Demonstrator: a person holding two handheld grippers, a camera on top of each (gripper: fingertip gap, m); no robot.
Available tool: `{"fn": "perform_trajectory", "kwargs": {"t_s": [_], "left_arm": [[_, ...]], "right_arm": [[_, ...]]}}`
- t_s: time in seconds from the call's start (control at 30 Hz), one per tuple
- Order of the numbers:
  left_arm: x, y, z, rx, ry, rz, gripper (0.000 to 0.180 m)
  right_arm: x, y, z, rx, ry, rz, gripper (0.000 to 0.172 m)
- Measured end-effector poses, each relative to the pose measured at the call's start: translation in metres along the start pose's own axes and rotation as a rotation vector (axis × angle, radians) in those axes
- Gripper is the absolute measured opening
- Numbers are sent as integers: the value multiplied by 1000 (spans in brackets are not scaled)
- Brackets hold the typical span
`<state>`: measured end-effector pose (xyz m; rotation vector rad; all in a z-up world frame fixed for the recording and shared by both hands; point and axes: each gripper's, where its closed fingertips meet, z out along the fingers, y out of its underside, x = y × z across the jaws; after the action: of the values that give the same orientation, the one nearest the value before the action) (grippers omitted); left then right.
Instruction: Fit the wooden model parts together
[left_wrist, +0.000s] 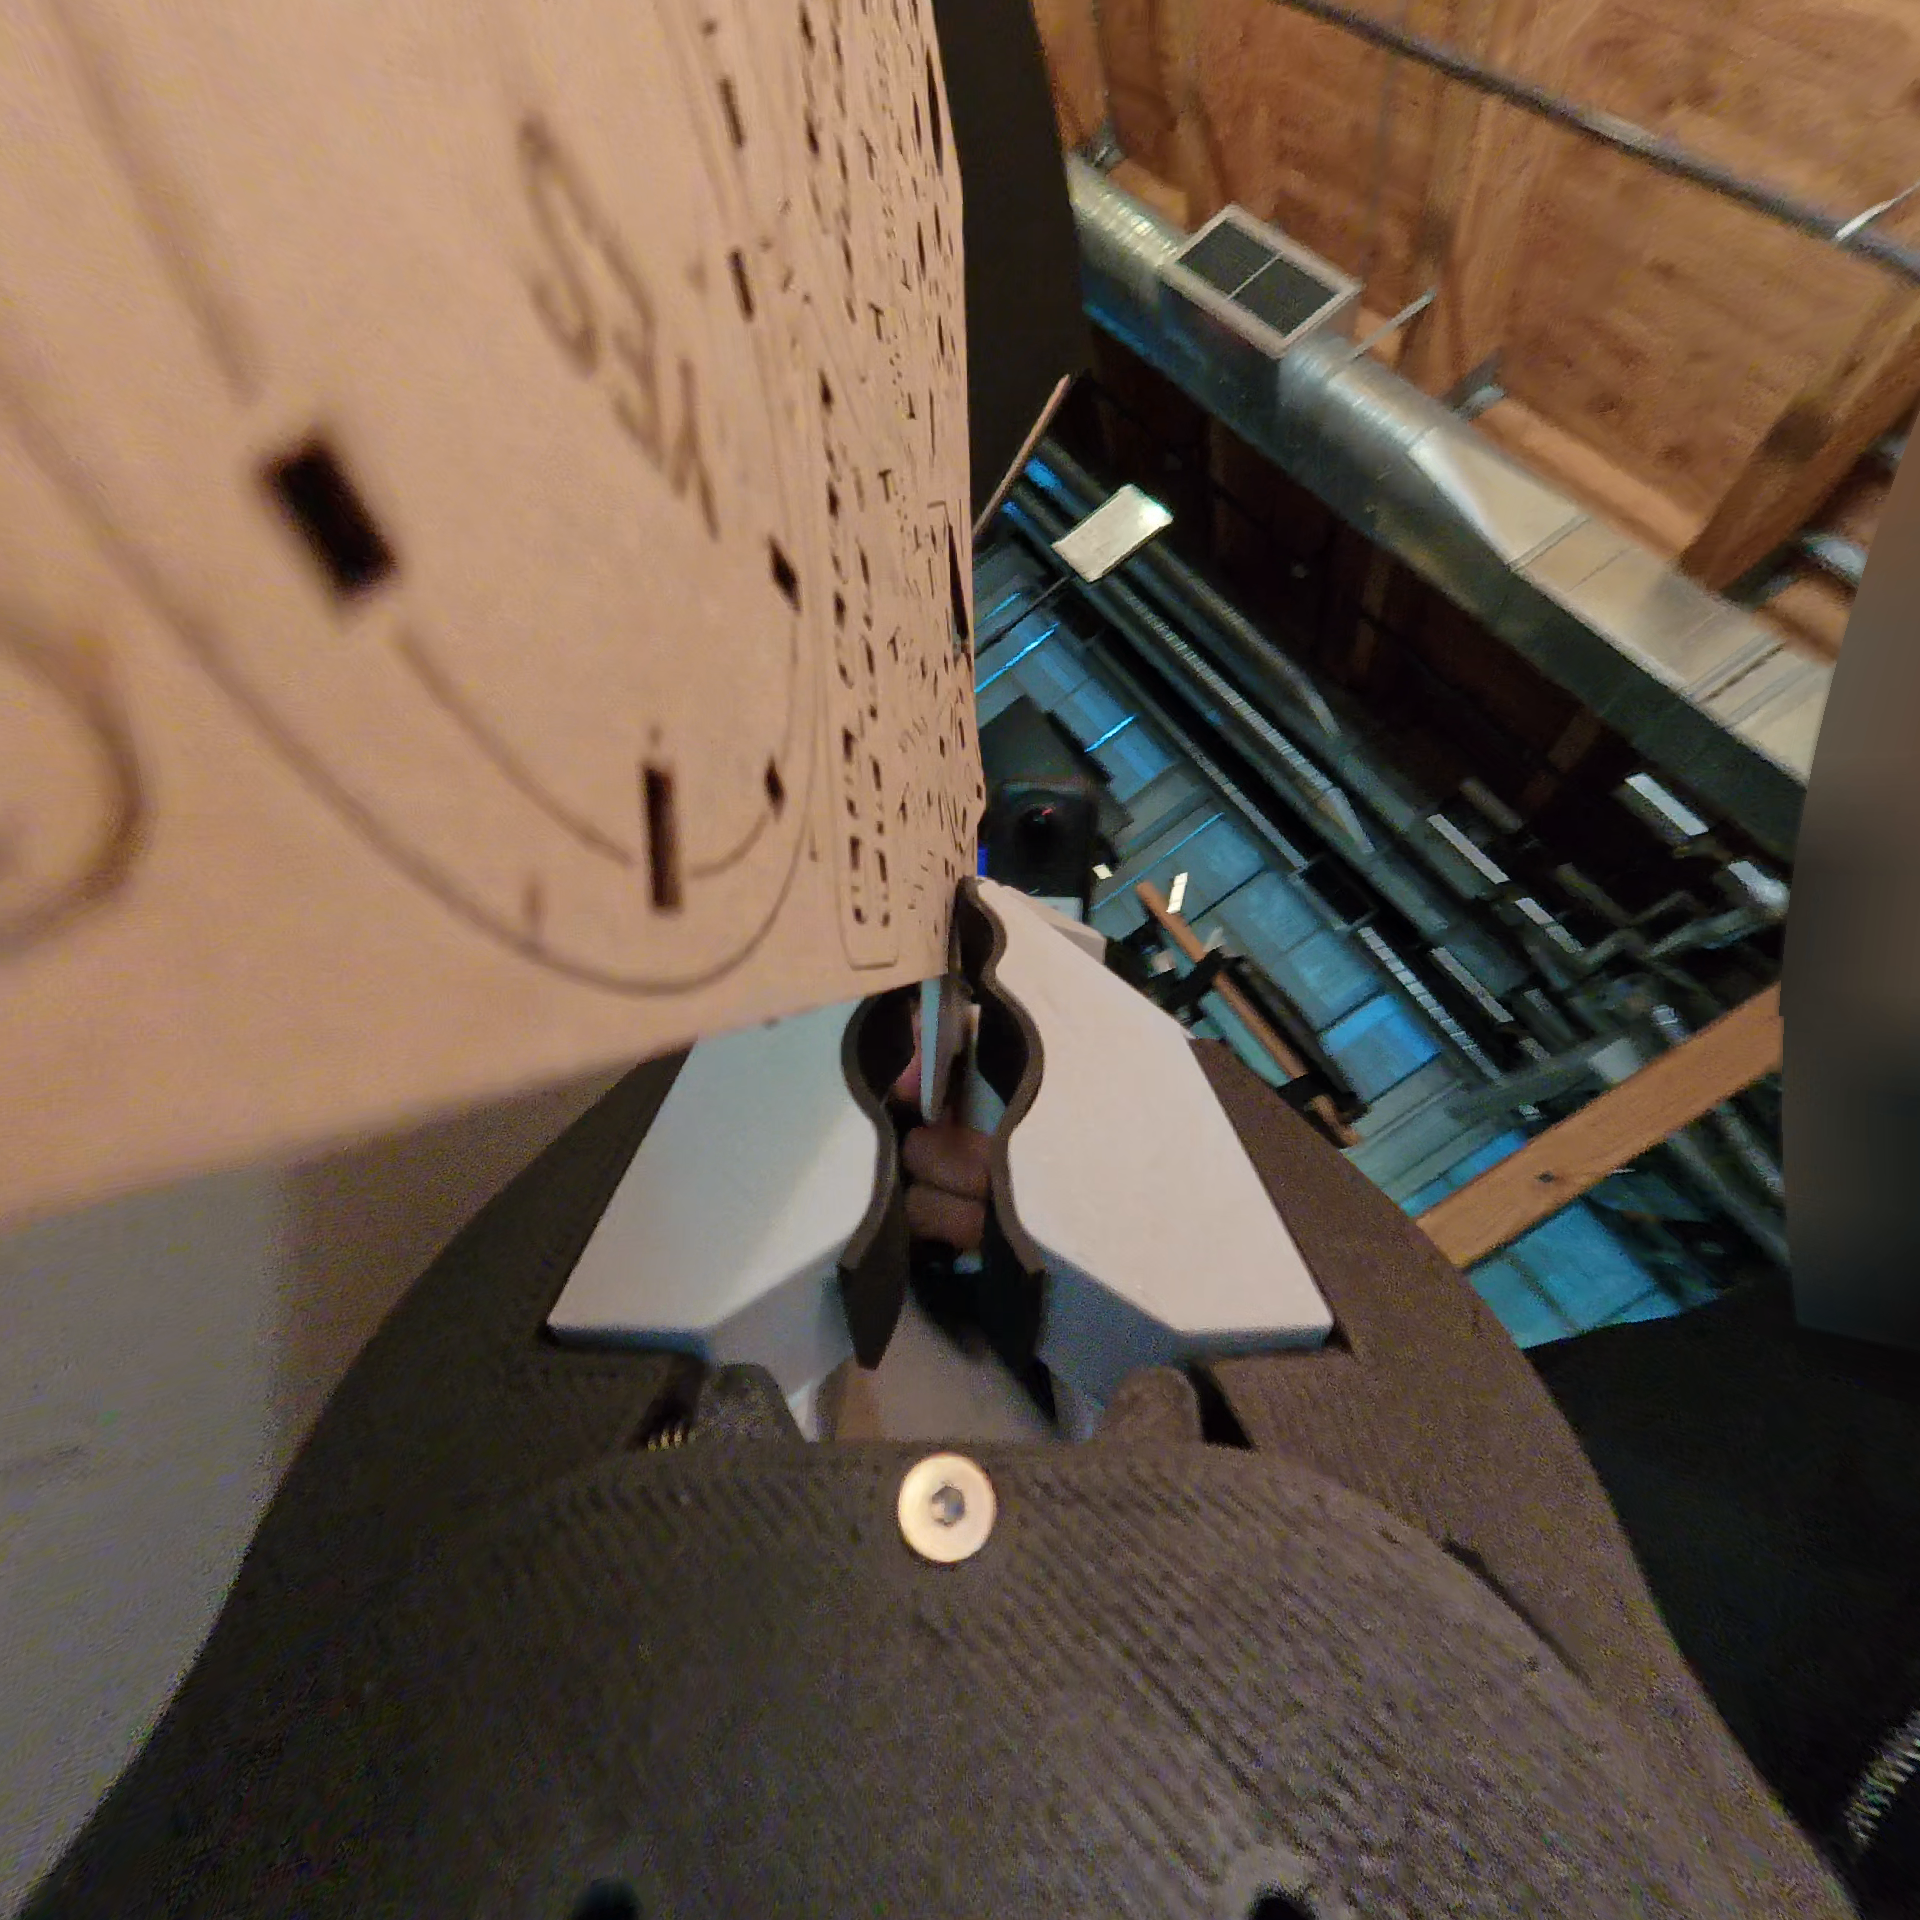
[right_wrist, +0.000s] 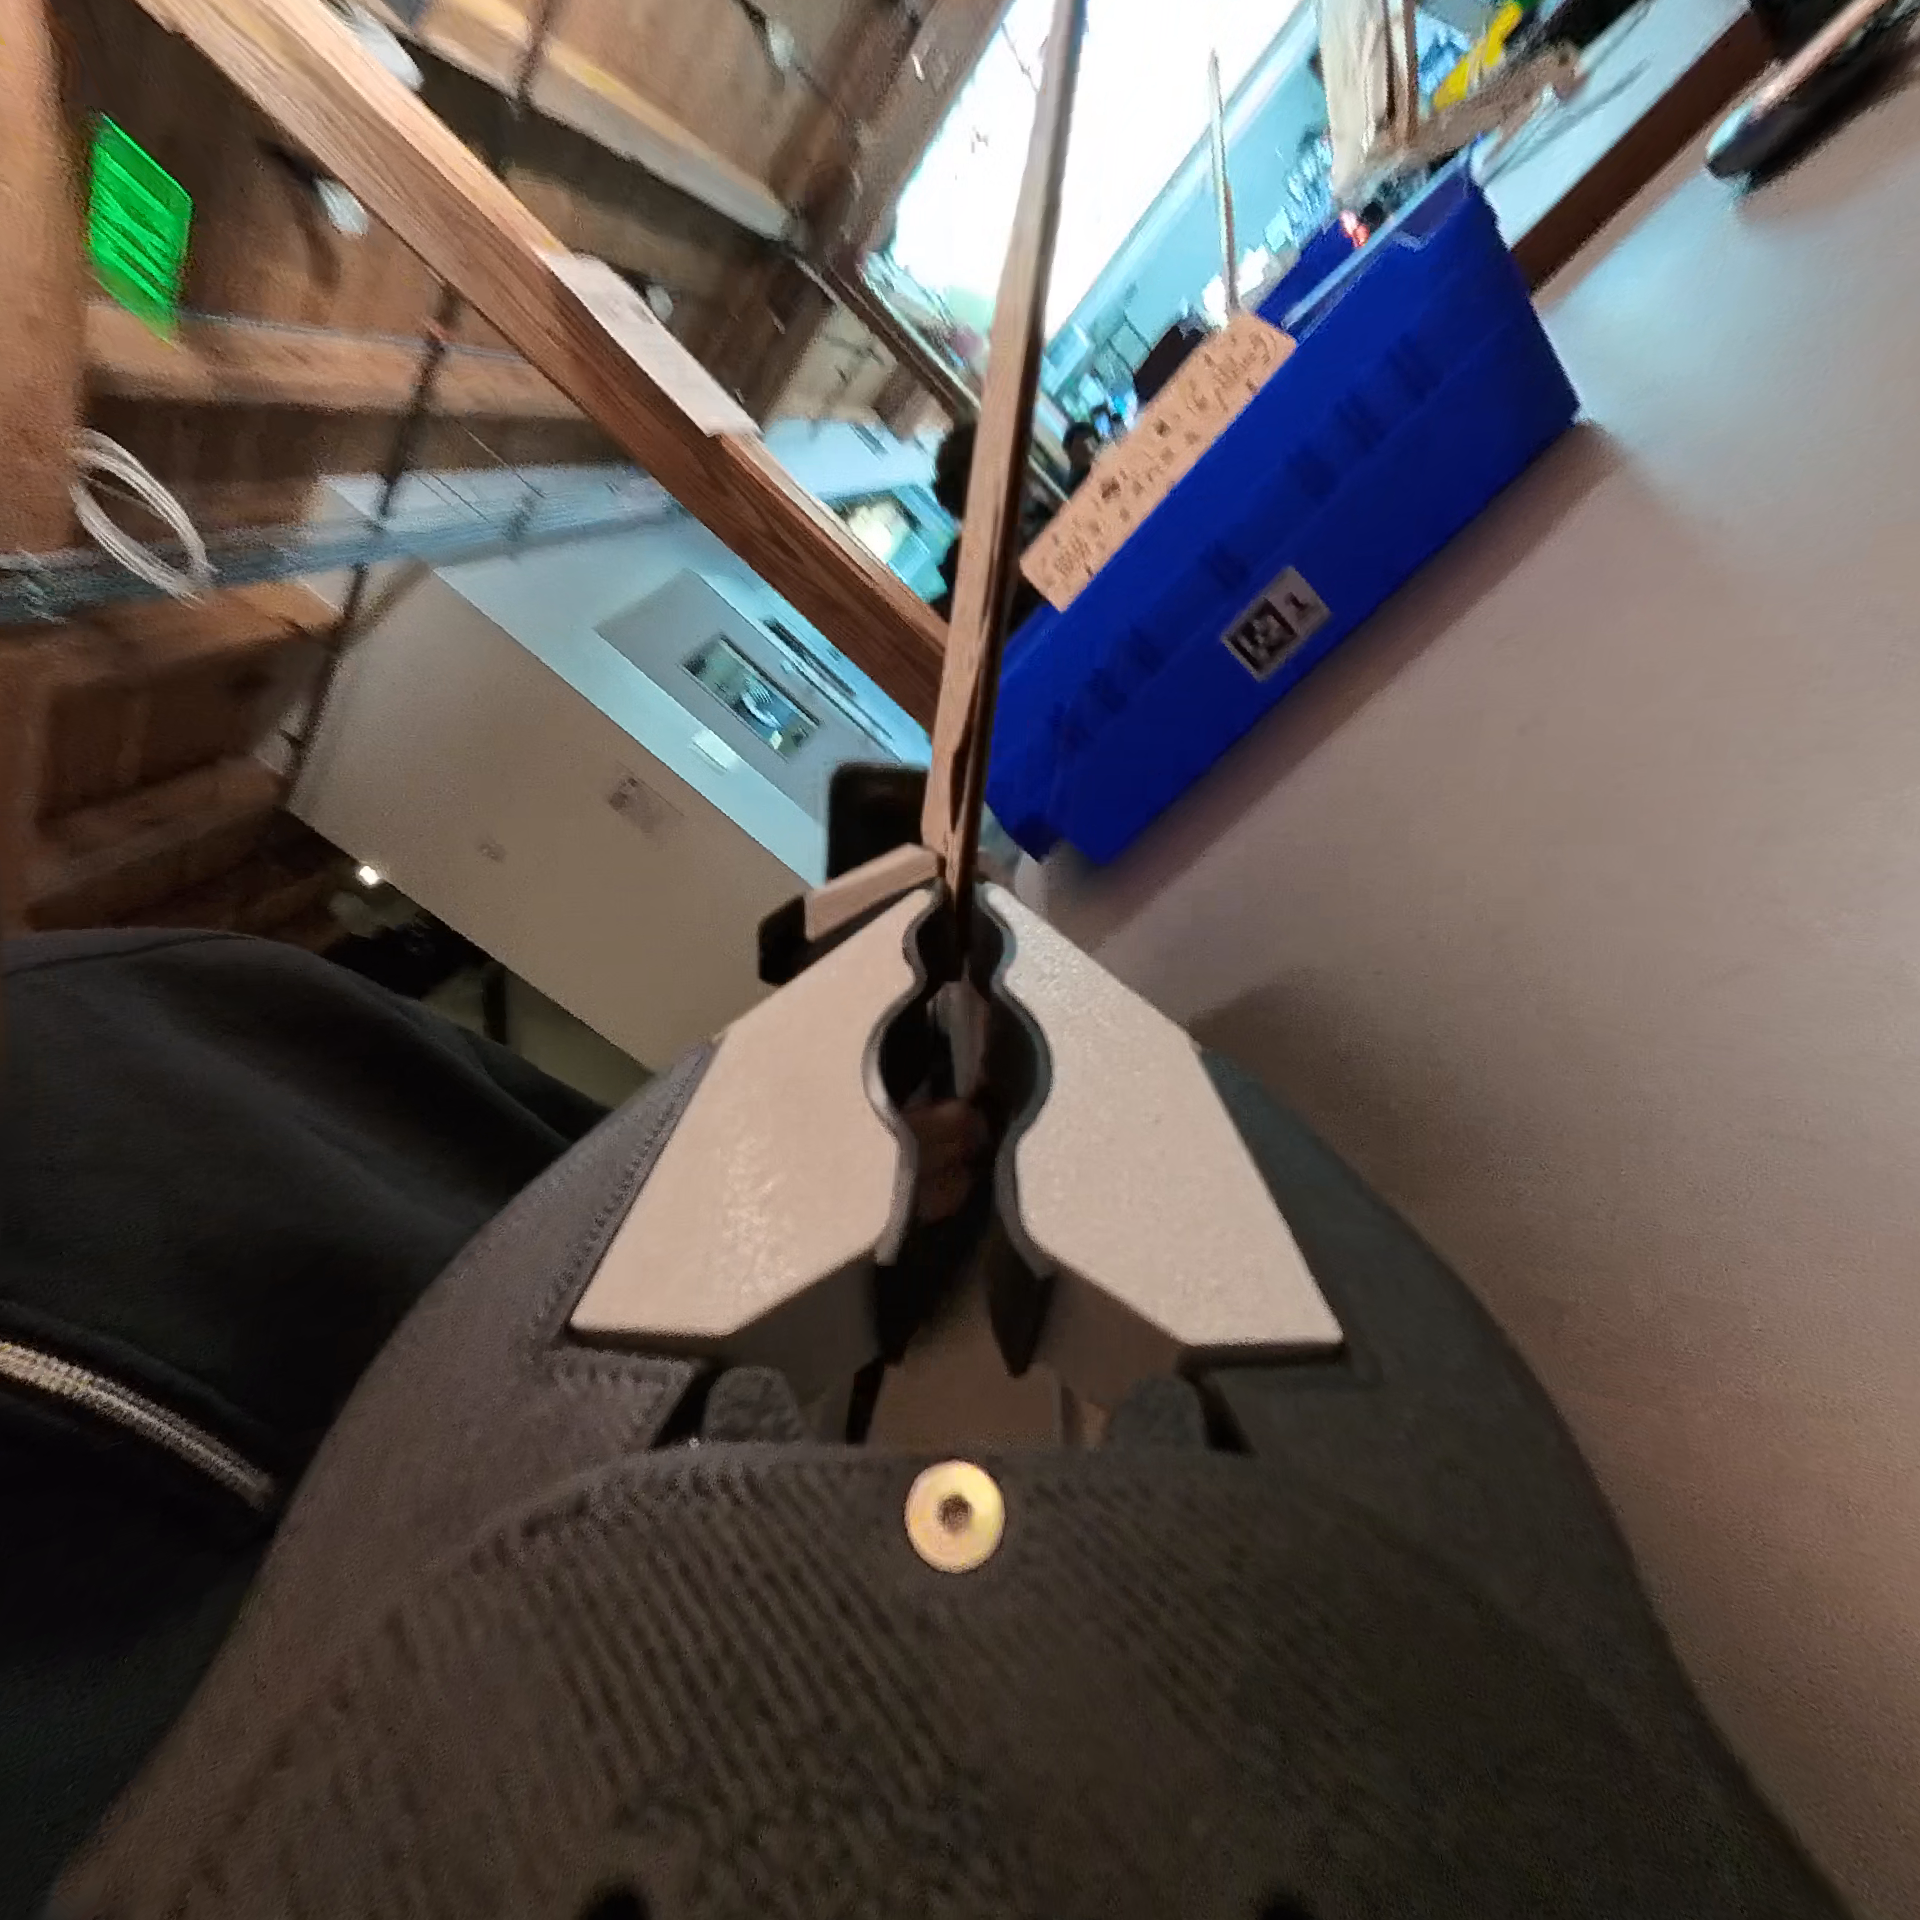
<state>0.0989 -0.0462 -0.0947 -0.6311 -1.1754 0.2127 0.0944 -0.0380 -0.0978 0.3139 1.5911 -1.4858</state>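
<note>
I have a thin laser-cut wooden sheet (left_wrist: 447, 520) pinched between both tools. In the left wrist view its pale tan face fills the upper left, scored with curved lines, small rectangular slots and a dense band of fine cut-outs along the edge nearest the jaws. The left gripper (left_wrist: 961, 914) is closed down on that edge; its right fingertip (left_wrist: 987, 935) presses against the board at the lower corner, while the left one is mostly hidden behind the sheet.

In the right wrist view I see the same kind of sheet (right_wrist: 997, 468) edge-on, a dark narrow blade rising from the jaws toward the top of the picture. The right gripper (right_wrist: 961, 914) is clamped on its bottom edge, both grey fingers (right_wrist: 831, 1091) drawn together with the board running down the centre slot.

I judge this sheet light and fairly stiff, yet brittle: the perforated band looks weak, likely to snap if twisted. Solid margin is the safer hold, not the lacework. The smooth face could slip under a corner pinch.

Both tools are tilted steeply upward, pointing toward ceiling beams and a silver duct (left_wrist: 1403, 436). Beyond the right tool sits a blue plastic bin (right_wrist: 1299, 540) on a grey table (right_wrist: 1558, 1039), with another tan cut-out panel (right_wrist: 1164, 457) leaning by it. A dark sleeve (right_wrist: 208, 1195) sits at lower left.
</note>
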Motion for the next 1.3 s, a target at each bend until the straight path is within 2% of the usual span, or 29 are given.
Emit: {"fn": "perform_trajectory", "kwargs": {"t_s": [0.03,0.1,0.13,0.17,0.23,0.4,0.6,0.77,1.3], "left_arm": [[1,-2,0,18,23,-22,2],[5,-3,1,34,41,-10,24],[5,-1,3,25,37,-8,25],[6,3,5,12,44,-16,24],[3,2,5,25,37,-54,0],[0,3,4,4,35,-89,0],[-1,9,5,-51,1,-41,0],[-11,15,6,-84,-63,-77,0],[-28,21,7,-119,-204,-31,0]], "right_arm": [[-1,-3,1,27,-10,13,1],[0,-5,3,47,-3,10,1],[0,-5,4,46,4,-1,1],[0,-4,4,51,6,-10,1],[-3,-4,6,65,-6,-8,1],[0,-4,6,59,3,-8,4],[4,1,-1,-22,-3,8,2],[16,9,-3,-147,155,-175,6],[37,15,-6,-249,419,-351,10]]}}
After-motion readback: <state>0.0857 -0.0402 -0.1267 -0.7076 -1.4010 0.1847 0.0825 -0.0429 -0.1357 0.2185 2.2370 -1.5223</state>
